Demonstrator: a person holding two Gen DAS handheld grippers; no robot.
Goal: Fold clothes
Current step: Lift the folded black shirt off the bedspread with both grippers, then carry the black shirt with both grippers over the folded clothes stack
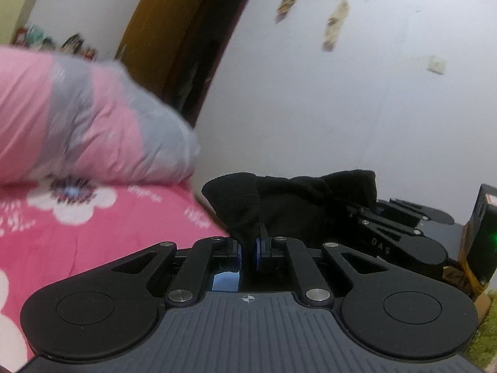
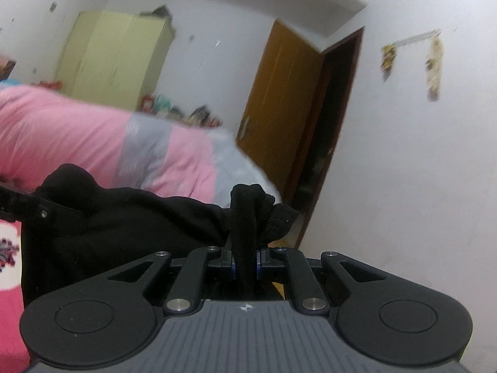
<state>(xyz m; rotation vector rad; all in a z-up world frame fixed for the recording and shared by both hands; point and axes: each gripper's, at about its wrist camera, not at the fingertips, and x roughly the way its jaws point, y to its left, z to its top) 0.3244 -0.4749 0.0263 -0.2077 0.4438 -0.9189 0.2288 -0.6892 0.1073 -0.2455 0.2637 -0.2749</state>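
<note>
A black garment (image 1: 298, 202) hangs stretched between my two grippers above a pink flowered bed sheet (image 1: 102, 227). My left gripper (image 1: 248, 248) is shut on a bunched edge of it, the cloth rising from between the blue pads. In the right wrist view the same black garment (image 2: 149, 217) spreads to the left, and my right gripper (image 2: 245, 261) is shut on a thick fold that sticks up between its fingers. The right gripper's body shows at the right of the left wrist view, behind the cloth.
A rolled pink and grey quilt (image 1: 87, 118) lies on the bed to the left. A brown door (image 2: 279, 108) stands open in the white wall ahead. A pale green wardrobe (image 2: 115, 62) is at the back. A dark box with a green light (image 1: 484, 236) sits at far right.
</note>
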